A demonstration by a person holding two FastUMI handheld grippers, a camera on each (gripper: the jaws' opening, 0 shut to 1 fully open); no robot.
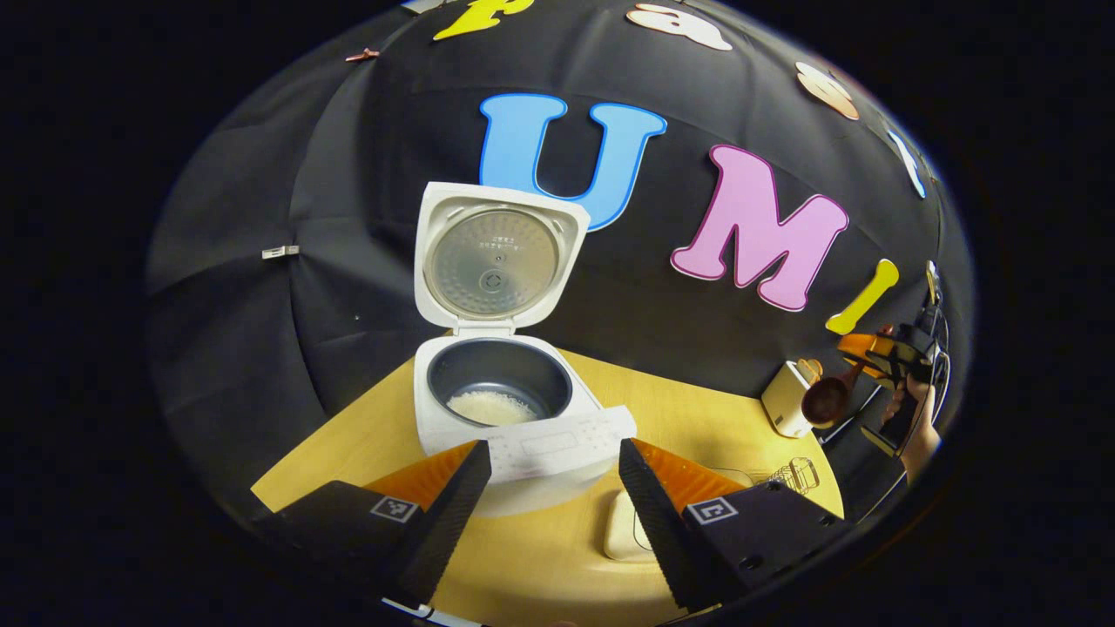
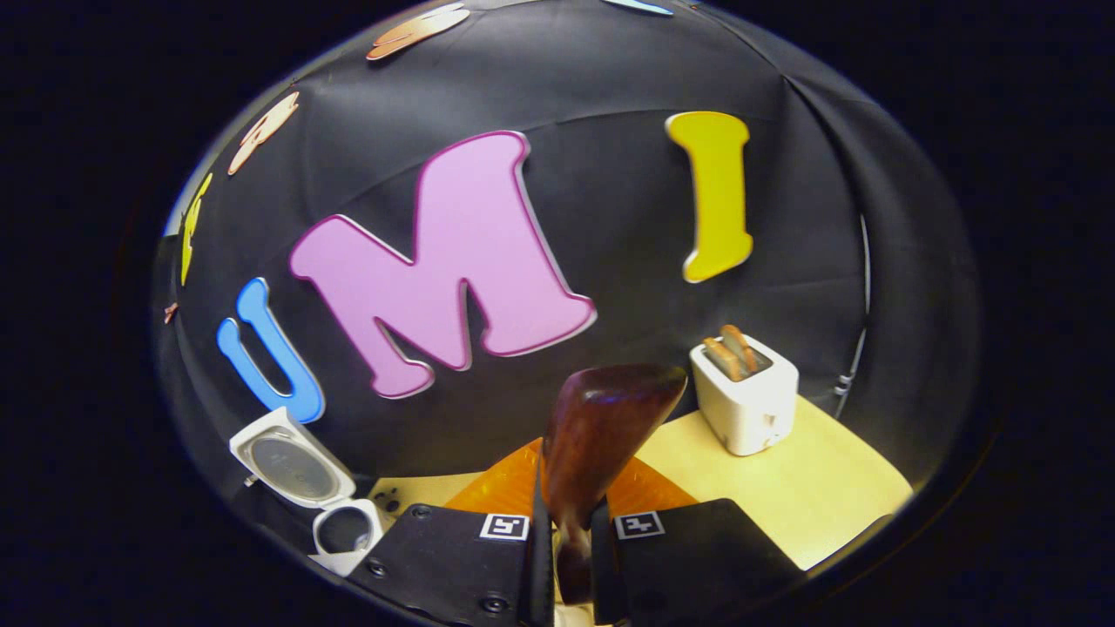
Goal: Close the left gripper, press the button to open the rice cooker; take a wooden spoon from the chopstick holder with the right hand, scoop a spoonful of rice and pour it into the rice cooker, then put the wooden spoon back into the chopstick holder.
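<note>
My right fingers [image 2: 571,557] clamp the dark, glossy wooden spoon [image 2: 601,427], bowl upright beyond them. My left fingers [image 1: 553,505] spread wide; ahead, the rice cooker [image 1: 514,409] gapes.

No readable text, brand or number shows on any object. The rice cooker [image 1: 514,418] has faint markings on its front panel, too small to read. Each gripper finger carries a square black-and-white coded marker [image 1: 394,509], on the left gripper [image 1: 553,514] and the right gripper [image 2: 571,557] alike; these are patterns, not words.
</note>
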